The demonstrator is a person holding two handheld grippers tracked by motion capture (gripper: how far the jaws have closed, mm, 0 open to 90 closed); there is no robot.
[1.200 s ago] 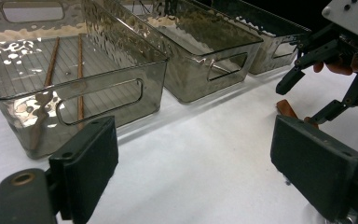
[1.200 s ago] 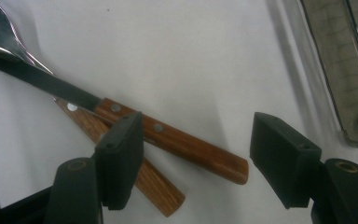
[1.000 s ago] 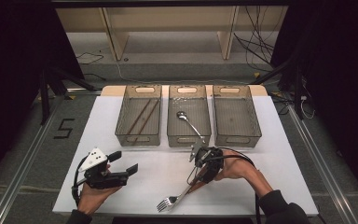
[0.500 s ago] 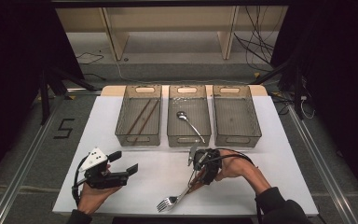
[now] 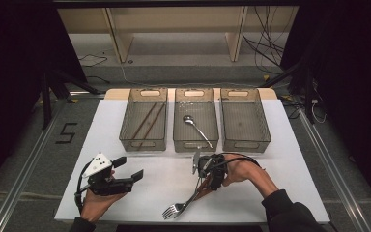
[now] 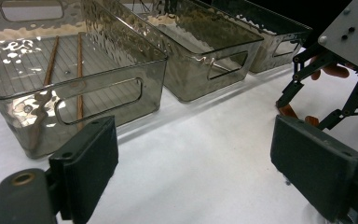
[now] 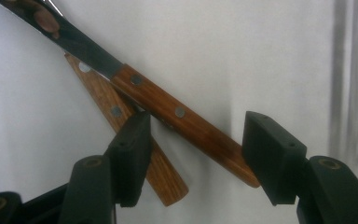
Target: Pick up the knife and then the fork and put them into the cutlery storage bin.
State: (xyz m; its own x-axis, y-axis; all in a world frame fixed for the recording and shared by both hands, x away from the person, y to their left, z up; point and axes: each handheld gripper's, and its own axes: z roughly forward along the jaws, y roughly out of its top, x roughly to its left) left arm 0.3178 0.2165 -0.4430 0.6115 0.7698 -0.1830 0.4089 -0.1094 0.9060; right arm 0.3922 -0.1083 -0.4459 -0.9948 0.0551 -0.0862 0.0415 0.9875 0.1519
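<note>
My right gripper (image 5: 206, 182) points down over two crossed wooden-handled utensils on the white table (image 5: 270, 183). A fork (image 5: 175, 210) sticks out toward the front, tines forward. In the right gripper view, the upper handle (image 7: 186, 116) with rivets and a dark metal shank lies slantwise between the jaws of the right gripper (image 7: 196, 154). The lower handle (image 7: 165, 179) passes under the left pad. The jaws have just been closing and still stand apart around the upper handle. My left gripper (image 5: 128, 170) hovers open and empty at the front left.
Three smoky clear bins stand in a row at the back: the left bin (image 5: 143, 144) holds brown chopsticks (image 5: 147, 121), the middle bin (image 5: 196, 144) a spoon (image 5: 196, 126), the right bin (image 5: 246, 144) nothing. The table's front edge is close to the fork.
The right hand has edged slightly toward the front left over the handles. The left gripper has kept still.
</note>
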